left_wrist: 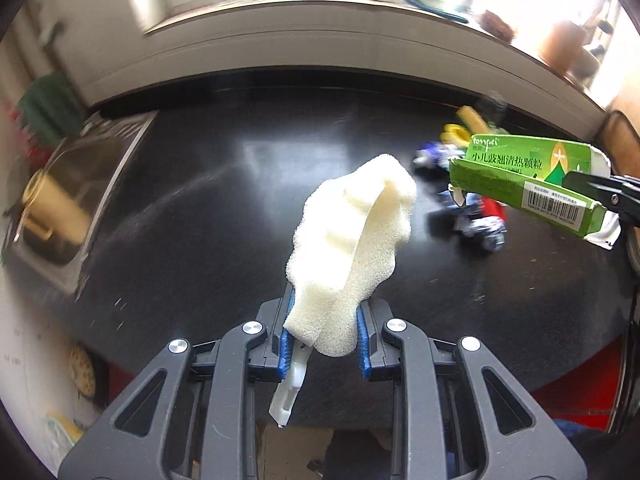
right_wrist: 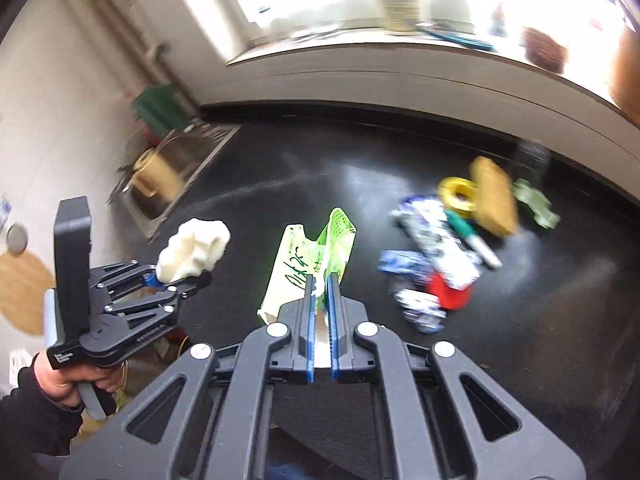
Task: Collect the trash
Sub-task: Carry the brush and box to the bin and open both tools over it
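My left gripper (left_wrist: pixel 324 320) is shut on a white foam piece (left_wrist: pixel 352 240) and holds it above the black countertop (left_wrist: pixel 200 220); it also shows at the left of the right wrist view (right_wrist: pixel 176 276), foam (right_wrist: pixel 192 248) between its jaws. My right gripper (right_wrist: pixel 322 292) is shut on a flattened green medicine box (right_wrist: pixel 316 256), held above the counter. The box (left_wrist: pixel 524 180) and the right gripper's fingers (left_wrist: pixel 600 192) show at the right of the left wrist view. A heap of trash (right_wrist: pixel 440 248) lies on the counter to the right: wrappers, a red lid, a marker.
A steel sink (right_wrist: pixel 176 168) holding a brass pot (right_wrist: pixel 156 176) is set in the counter's left end. A yellow tape roll (right_wrist: pixel 458 194), a tan sponge (right_wrist: pixel 494 196) and a green toy (right_wrist: pixel 536 204) lie by the heap. A windowsill (right_wrist: pixel 400 52) with pots runs behind.
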`<action>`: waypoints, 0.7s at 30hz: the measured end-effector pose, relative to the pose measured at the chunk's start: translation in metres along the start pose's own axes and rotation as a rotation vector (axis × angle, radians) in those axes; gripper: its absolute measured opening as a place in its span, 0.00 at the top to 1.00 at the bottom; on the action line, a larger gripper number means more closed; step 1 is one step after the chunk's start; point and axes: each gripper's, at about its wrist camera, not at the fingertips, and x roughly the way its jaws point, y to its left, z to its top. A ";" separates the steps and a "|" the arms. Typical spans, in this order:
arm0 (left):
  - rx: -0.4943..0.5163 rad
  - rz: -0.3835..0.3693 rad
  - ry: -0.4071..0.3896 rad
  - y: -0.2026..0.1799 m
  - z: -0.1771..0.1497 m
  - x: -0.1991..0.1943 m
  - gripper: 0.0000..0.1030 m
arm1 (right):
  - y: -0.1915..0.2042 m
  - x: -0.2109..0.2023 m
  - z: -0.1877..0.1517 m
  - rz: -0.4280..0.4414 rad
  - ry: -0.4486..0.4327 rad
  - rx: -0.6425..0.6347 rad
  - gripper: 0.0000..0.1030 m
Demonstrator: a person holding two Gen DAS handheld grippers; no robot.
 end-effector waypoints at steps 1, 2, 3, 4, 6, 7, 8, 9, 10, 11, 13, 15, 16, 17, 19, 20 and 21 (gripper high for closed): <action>-0.033 0.029 -0.001 0.015 -0.010 -0.004 0.77 | 0.018 0.010 0.005 0.027 0.016 -0.038 0.94; -0.064 0.053 0.001 0.028 -0.021 -0.007 0.77 | 0.038 0.019 0.009 0.053 0.031 -0.077 0.94; -0.095 0.071 0.005 0.041 -0.031 -0.010 0.77 | 0.051 0.026 0.012 0.071 0.042 -0.102 0.94; -0.137 0.095 0.013 0.058 -0.045 -0.013 0.77 | 0.073 0.038 0.013 0.105 0.068 -0.142 0.94; -0.209 0.127 0.032 0.084 -0.070 -0.015 0.77 | 0.106 0.057 0.009 0.150 0.111 -0.197 0.94; -0.254 0.146 0.046 0.098 -0.087 -0.017 0.77 | 0.126 0.070 0.005 0.181 0.142 -0.232 0.94; -0.292 0.165 0.057 0.110 -0.103 -0.017 0.77 | 0.143 0.080 0.000 0.202 0.167 -0.261 0.94; -0.324 0.183 0.070 0.121 -0.117 -0.018 0.77 | 0.165 0.093 -0.007 0.229 0.199 -0.299 0.94; -0.364 0.201 0.086 0.134 -0.135 -0.017 0.77 | 0.180 0.103 -0.013 0.246 0.223 -0.327 0.94; -0.397 0.218 0.098 0.144 -0.150 -0.017 0.77 | 0.195 0.112 -0.019 0.260 0.246 -0.354 0.94; -0.469 0.243 0.120 0.165 -0.183 -0.014 0.77 | 0.229 0.133 -0.035 0.290 0.302 -0.411 0.94; -0.518 0.259 0.134 0.180 -0.211 -0.009 0.77 | 0.260 0.152 -0.051 0.302 0.353 -0.458 0.94; -0.544 0.271 0.149 0.189 -0.227 -0.004 0.77 | 0.276 0.161 -0.059 0.312 0.379 -0.477 0.94; -0.564 0.279 0.155 0.194 -0.239 -0.001 0.77 | 0.290 0.171 -0.068 0.317 0.403 -0.492 0.94; -0.619 0.281 0.173 0.209 -0.265 0.007 0.76 | 0.308 0.188 -0.084 0.325 0.447 -0.515 0.94; -0.638 0.283 0.176 0.214 -0.274 0.011 0.76 | 0.317 0.196 -0.093 0.325 0.469 -0.529 0.94; -0.651 0.286 0.178 0.219 -0.282 0.014 0.76 | 0.325 0.204 -0.100 0.322 0.488 -0.539 0.94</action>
